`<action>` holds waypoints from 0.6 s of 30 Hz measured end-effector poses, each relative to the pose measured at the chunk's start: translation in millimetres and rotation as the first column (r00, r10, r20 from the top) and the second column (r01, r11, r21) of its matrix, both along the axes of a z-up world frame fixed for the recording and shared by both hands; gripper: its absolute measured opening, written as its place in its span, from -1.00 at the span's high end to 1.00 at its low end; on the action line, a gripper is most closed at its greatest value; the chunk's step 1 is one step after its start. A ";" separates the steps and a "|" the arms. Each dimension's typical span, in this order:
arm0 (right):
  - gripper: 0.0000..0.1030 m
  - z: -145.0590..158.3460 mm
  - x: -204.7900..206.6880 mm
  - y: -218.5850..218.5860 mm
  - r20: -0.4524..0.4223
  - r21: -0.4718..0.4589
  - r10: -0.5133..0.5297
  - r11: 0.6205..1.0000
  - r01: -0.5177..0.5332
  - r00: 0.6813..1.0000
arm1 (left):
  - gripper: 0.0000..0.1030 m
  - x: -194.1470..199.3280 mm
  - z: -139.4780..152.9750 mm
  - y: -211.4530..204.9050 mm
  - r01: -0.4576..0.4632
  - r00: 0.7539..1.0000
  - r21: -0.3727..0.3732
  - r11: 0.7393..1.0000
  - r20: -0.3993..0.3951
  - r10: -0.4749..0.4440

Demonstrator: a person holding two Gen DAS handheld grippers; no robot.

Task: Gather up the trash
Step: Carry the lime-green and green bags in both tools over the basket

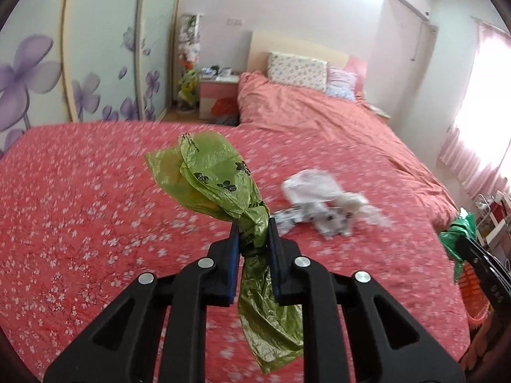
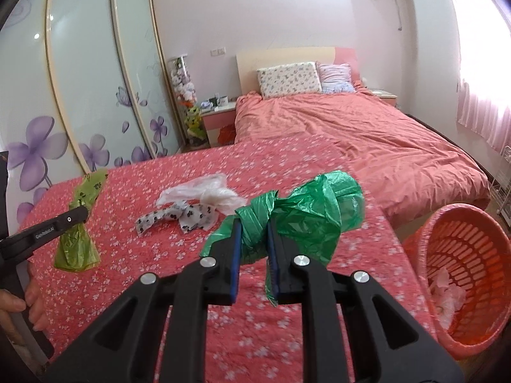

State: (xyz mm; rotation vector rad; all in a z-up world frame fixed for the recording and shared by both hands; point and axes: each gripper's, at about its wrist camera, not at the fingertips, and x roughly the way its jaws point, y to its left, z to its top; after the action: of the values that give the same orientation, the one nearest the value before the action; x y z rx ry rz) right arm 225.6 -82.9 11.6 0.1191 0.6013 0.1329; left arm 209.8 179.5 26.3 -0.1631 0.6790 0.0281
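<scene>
The left gripper (image 1: 253,228) is clamped on a knotted olive-green bag (image 1: 220,180), held above the red flowered bedspread (image 1: 80,207). The right gripper (image 2: 253,231) pinches a dark green bag (image 2: 306,214) the same way. Between them on the spread lie a clear plastic bag (image 2: 204,193) and a black-and-white printed bag (image 2: 179,217), untouched. Only the right wrist view shows the whole orange basket (image 2: 472,249), past the spread's right edge, with pale scraps inside, and a hand (image 2: 19,306) gripping the left tool. The spread ahead lies open toward the pink bed (image 2: 367,134).
</scene>
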 end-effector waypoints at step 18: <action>0.69 31.7 -61.0 -81.6 0.098 0.054 -0.121 0.992 0.116 0.988 | 0.68 -20.9 44.2 -114.1 0.251 0.964 0.006 0.968 0.096 -0.250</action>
State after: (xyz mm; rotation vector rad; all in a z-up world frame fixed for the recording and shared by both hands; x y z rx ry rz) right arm 164.6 -164.5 43.3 0.1935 0.4892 0.0381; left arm 188.9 65.4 70.6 -0.0833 0.5996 -0.2237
